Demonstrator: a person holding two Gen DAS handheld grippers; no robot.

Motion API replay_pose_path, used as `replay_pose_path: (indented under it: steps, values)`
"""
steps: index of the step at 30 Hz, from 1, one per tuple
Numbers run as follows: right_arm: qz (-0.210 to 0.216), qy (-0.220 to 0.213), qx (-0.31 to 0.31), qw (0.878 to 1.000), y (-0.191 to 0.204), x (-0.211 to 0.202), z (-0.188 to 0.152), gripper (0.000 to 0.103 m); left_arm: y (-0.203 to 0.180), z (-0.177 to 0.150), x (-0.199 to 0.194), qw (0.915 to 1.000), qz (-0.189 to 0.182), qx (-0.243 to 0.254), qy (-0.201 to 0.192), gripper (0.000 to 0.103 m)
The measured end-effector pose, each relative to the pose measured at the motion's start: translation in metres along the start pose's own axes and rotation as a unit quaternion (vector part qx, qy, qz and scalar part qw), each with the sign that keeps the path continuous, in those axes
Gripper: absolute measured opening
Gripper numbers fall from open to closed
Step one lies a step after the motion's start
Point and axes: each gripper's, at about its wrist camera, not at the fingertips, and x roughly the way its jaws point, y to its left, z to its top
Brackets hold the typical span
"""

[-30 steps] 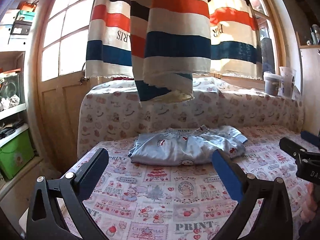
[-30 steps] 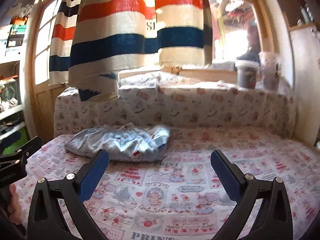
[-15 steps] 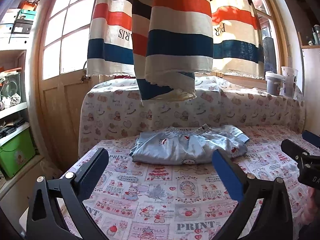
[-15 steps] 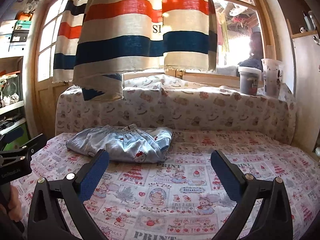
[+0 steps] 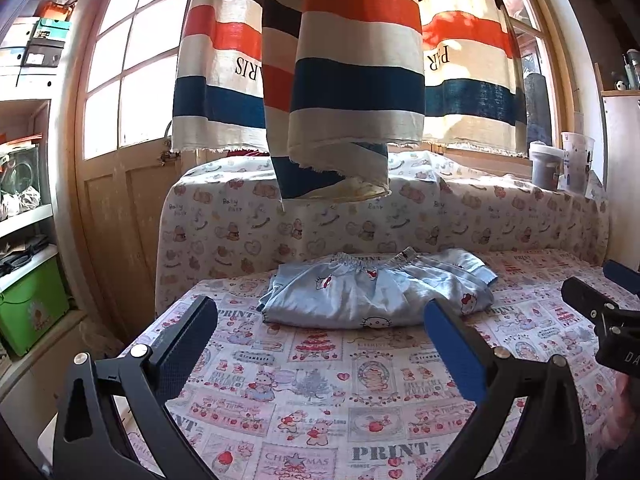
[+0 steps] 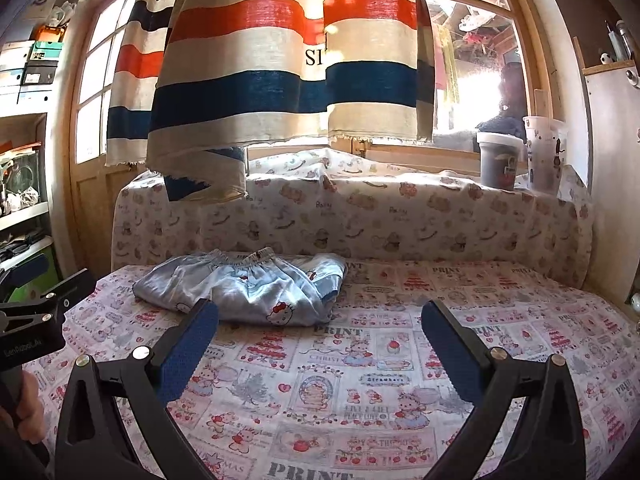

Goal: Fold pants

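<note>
The light blue Hello Kitty pants (image 5: 376, 296) lie folded in a compact bundle on the printed bedsheet (image 5: 320, 392), near the padded backrest. They also show in the right wrist view (image 6: 248, 292), left of centre. My left gripper (image 5: 320, 320) is open and empty, held back from the pants above the sheet. My right gripper (image 6: 320, 320) is open and empty too, with the pants beyond its left finger. Each gripper shows at the edge of the other's view.
A striped towel (image 5: 352, 80) hangs from above over the backrest (image 5: 400, 220). Two plastic cups (image 6: 520, 156) stand on the sill at right. Shelves with a green bin (image 5: 28, 308) are at left. A wooden door (image 5: 120, 200) stands behind the bed's left corner.
Both grippers have drawn back and risen slightly from the pants, which stay still on the sheet. Both stay open.
</note>
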Motion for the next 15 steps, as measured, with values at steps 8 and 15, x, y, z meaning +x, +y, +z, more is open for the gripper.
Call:
replay_pose_path:
  steps: [8,15]
  values:
    - [-0.001,0.0,0.0,1.0,-0.0004,-0.0001,0.0001,0.102,0.0008,0.0,0.0002,1.0,0.0,0.001,0.0,0.103]
    - [0.0,0.0,0.0,1.0,-0.0004,-0.0002,0.0003,0.102,0.0005,-0.0001,0.0002,1.0,0.0,0.001,0.0,0.103]
